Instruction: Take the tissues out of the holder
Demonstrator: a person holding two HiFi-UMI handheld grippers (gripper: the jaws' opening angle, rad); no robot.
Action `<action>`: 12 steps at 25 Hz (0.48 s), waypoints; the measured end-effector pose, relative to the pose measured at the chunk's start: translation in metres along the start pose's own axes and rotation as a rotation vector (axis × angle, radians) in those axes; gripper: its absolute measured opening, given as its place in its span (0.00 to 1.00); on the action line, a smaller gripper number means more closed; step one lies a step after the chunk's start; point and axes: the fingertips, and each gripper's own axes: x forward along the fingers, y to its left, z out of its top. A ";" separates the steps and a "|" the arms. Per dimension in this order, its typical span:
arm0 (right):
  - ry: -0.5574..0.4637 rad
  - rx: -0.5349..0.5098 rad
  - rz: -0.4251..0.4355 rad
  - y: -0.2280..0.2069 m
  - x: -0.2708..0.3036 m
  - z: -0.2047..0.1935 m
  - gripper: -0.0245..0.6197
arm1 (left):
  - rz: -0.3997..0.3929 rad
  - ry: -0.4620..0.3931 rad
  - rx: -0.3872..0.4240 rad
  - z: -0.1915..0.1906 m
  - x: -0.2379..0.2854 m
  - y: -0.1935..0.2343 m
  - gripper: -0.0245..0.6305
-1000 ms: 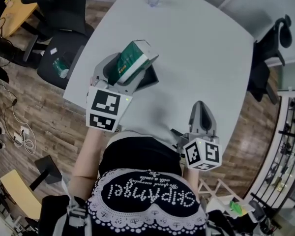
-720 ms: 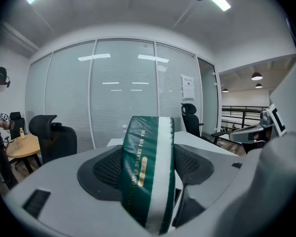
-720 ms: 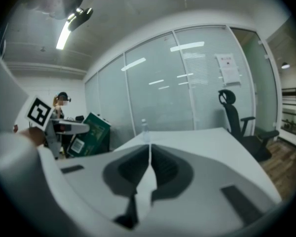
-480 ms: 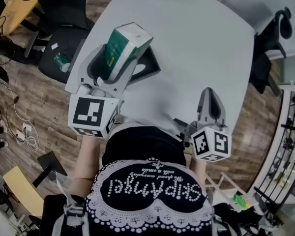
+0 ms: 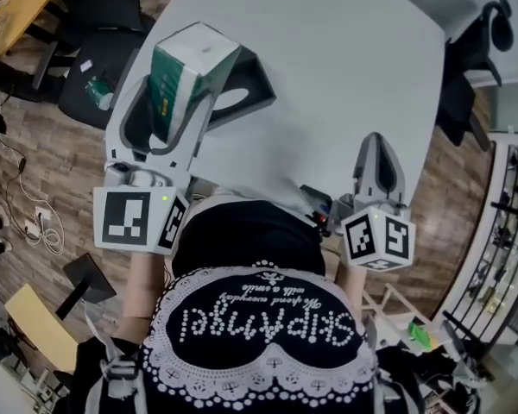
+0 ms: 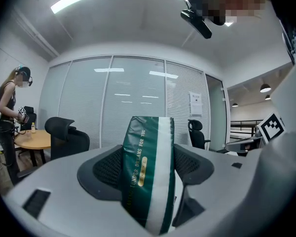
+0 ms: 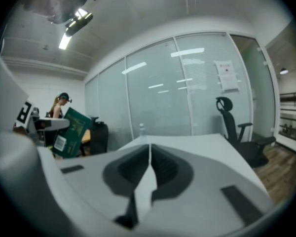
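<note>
over the white office table, the left gripper clamps a soft green-and-white plastic tissue pack by its broad sides, held aloft; it looks light, squashy and slippery. right gripper pinched shut, empty.

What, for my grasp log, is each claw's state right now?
Left claw: closed on the green-and-white plastic-wrapped tissue pack.
Right claw: closed, empty.
</note>
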 end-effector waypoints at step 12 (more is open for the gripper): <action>-0.049 0.006 -0.012 -0.004 -0.014 0.015 0.09 | 0.040 -0.015 -0.031 -0.008 -0.030 0.001 0.55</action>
